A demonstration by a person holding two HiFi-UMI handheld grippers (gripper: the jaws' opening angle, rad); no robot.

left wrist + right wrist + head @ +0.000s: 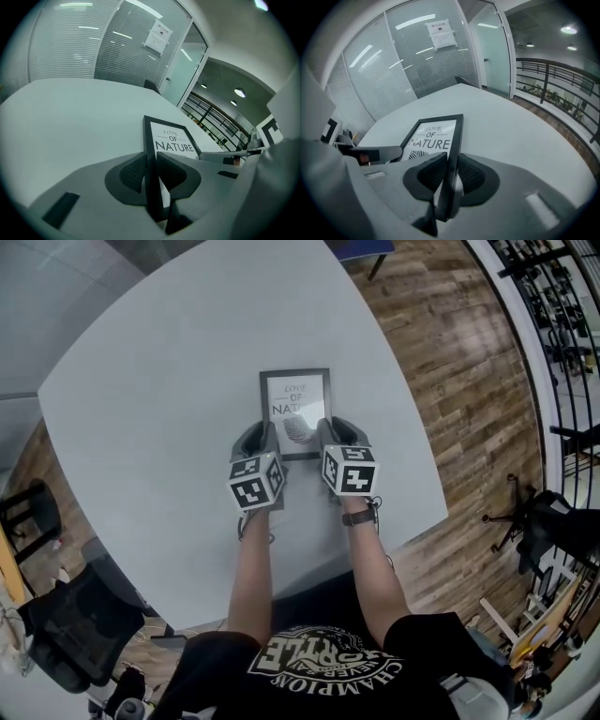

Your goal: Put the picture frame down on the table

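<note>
A black picture frame with a white print reading "LOVE OF NATURE" lies over the grey table, held at its near end. My left gripper is shut on the frame's left side rail, and its pads press both faces of it. My right gripper is shut on the right side rail in the same way. In the right gripper view the frame looks about level with the tabletop. Whether its underside touches the table I cannot tell.
The table's near edge runs just in front of the person's body. A black office chair stands at the lower left. Wooden floor and a railing lie to the right. Glass walls with blinds stand beyond the table.
</note>
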